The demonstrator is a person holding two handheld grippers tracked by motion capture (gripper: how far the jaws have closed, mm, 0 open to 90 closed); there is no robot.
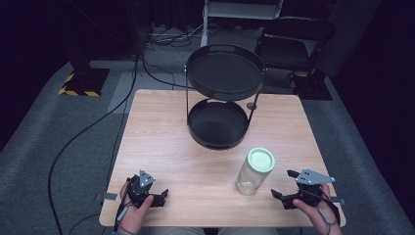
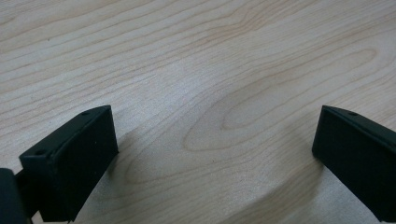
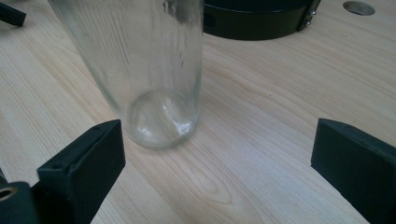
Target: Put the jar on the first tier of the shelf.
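Note:
A clear glass jar (image 1: 253,172) with a pale green lid (image 1: 261,159) stands upright on the wooden table (image 1: 161,142), right of centre near the front. My right gripper (image 1: 284,183) rests open on the table just right of it, apart from the glass. In the right gripper view the jar's base (image 3: 156,116) sits ahead and left of centre between the wide-spread jaws of that gripper (image 3: 218,127). My left gripper (image 1: 157,196) lies at the front left, held by a hand. Its own view has the left gripper (image 2: 215,116) open over bare wood.
A black two-tier round tray stand (image 1: 225,69) rises at the back middle of the table, its lower tray (image 1: 217,125) on the wood; that tray's wall (image 3: 257,23) lies just behind the jar. Cables cross the grey floor at the left.

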